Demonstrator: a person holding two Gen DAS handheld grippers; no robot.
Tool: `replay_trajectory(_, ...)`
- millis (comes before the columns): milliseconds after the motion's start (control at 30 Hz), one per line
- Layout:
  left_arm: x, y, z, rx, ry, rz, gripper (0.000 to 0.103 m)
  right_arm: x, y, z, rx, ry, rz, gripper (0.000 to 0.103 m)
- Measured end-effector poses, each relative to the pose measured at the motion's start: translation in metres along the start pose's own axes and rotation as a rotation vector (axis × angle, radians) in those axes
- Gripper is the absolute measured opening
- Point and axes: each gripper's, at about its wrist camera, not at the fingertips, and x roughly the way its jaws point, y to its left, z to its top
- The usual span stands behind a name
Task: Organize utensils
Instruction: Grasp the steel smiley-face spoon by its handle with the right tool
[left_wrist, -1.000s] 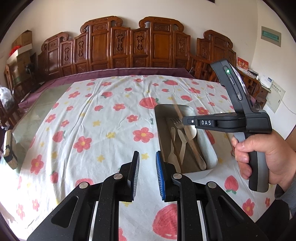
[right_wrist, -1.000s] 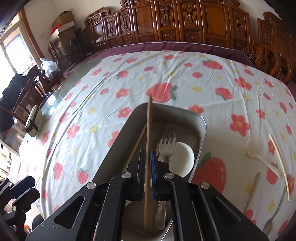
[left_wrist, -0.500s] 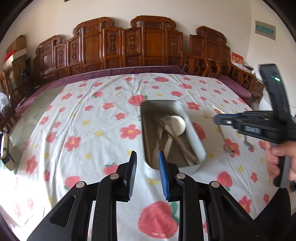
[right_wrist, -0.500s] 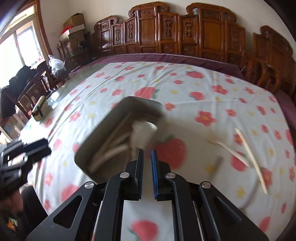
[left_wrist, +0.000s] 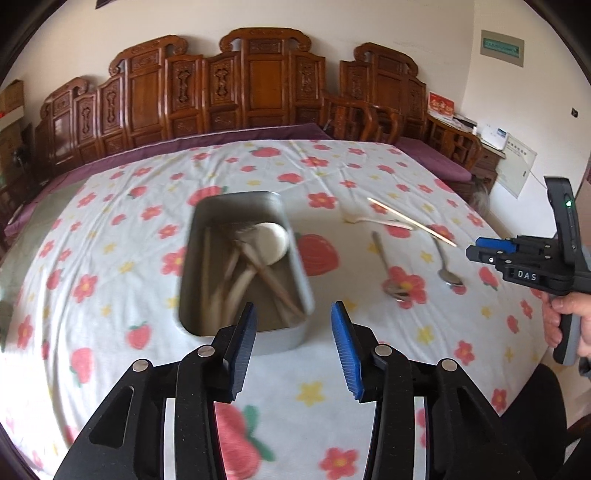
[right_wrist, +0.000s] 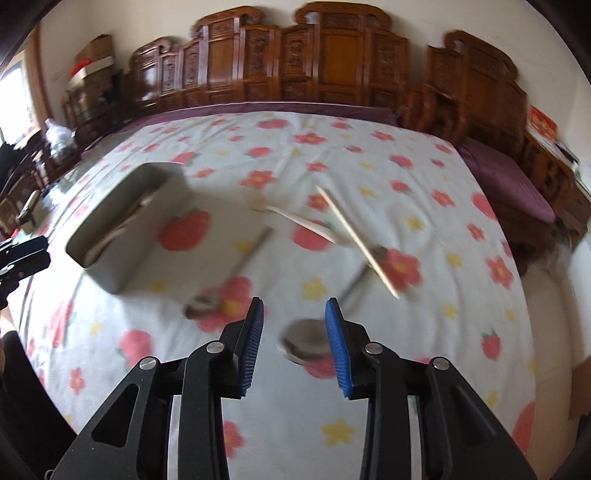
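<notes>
Metal tray (left_wrist: 299, 295) of utensils sits just ahead of our left gripper (left_wrist: 291, 347); metal spoon (right_wrist: 306, 343) lies between our right gripper's (right_wrist: 294, 343) jaws. Both have just been opening, empty.

A rectangular metal tray (left_wrist: 301, 280) sits on the flowered cloth, holding a white round-bowled spoon (left_wrist: 275, 242), a fork (left_wrist: 242, 236) and pale wooden pieces lying lengthwise and crossed. To its right, loose on the cloth, lie a pale fork (left_wrist: 373, 220), a thin wooden chopstick (left_wrist: 412, 221) angled over it, and two metal spoons (left_wrist: 386, 267) (left_wrist: 445, 264), bowls nearest the camera.
</notes>
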Motion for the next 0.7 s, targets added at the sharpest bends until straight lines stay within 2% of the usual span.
replay_trajectory(167,0.013,-0.029,0.0,0.026,0.02,-0.024,0.04,0.006,-0.026,-0.016,0.075,0.001,0.002,0.037)
replay_trajectory(400,0.037,-0.062,0.002,0.072,0.067,-0.045,0.04,0.025,-0.04,-0.025,0.126,0.036,0.025,0.037)
replay_trajectory(667,0.058,-0.076,0.001,0.066,0.111,-0.058,0.04,0.047,-0.041,-0.024,0.189,0.06,0.048,0.037)
replay_trajectory(700,0.061,-0.076,0.001,0.061,0.119,-0.059,0.04,0.048,-0.041,-0.024,0.2,0.061,0.057,0.042)
